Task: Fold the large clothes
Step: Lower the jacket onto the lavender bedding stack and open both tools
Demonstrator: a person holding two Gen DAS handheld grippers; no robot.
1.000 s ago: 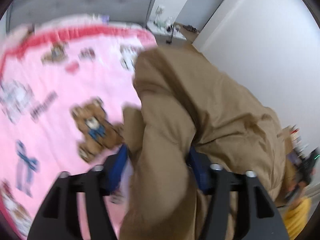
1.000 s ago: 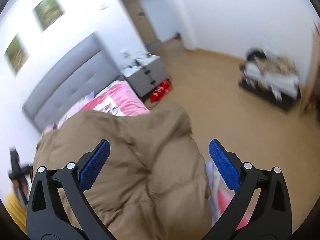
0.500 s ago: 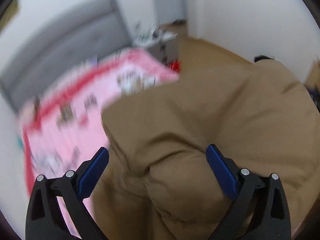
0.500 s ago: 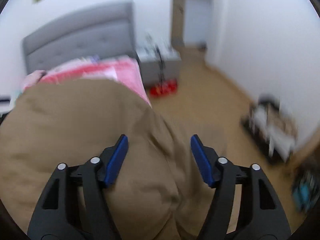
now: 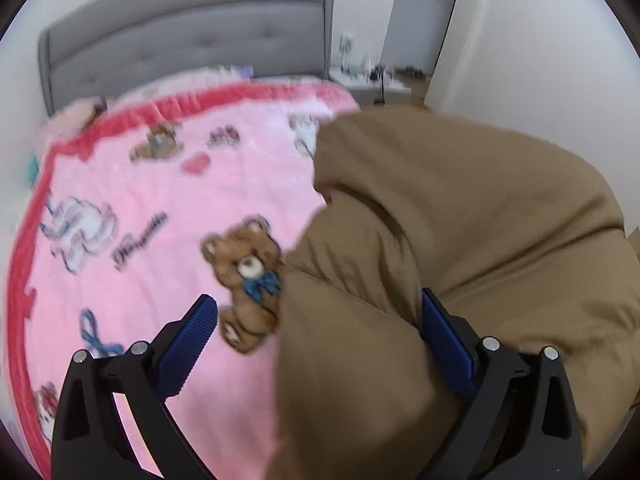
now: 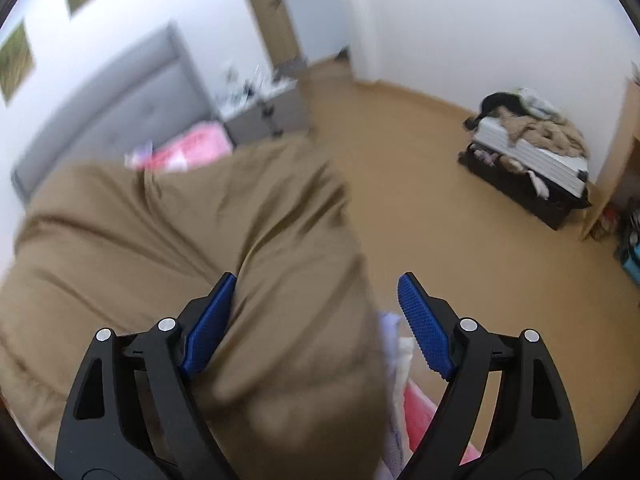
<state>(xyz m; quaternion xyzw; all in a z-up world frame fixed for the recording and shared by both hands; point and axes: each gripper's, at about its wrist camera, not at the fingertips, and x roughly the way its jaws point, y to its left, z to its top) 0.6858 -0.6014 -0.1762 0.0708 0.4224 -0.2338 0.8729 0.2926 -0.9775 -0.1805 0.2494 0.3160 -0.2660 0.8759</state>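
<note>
A large puffy brown coat (image 5: 460,232) lies bunched on the right side of a pink teddy-bear blanket (image 5: 160,208) on the bed. My left gripper (image 5: 316,344) is open, with its blue pads wide apart and a fold of the coat lying between them. In the right wrist view the same coat (image 6: 180,220) fills the left and middle. My right gripper (image 6: 316,320) is open; its left pad touches the coat and its right pad hangs free past the bed's edge.
A grey padded headboard (image 5: 192,36) stands at the back, a nightstand (image 6: 264,108) with small items beside it. Tan floor (image 6: 440,208) lies to the right of the bed. A suitcase piled with clothes (image 6: 528,156) sits by the far wall.
My left gripper was shut on the coat one second ago and is open now. My right gripper narrowed half a second ago and has opened again. Both cameras swung about.
</note>
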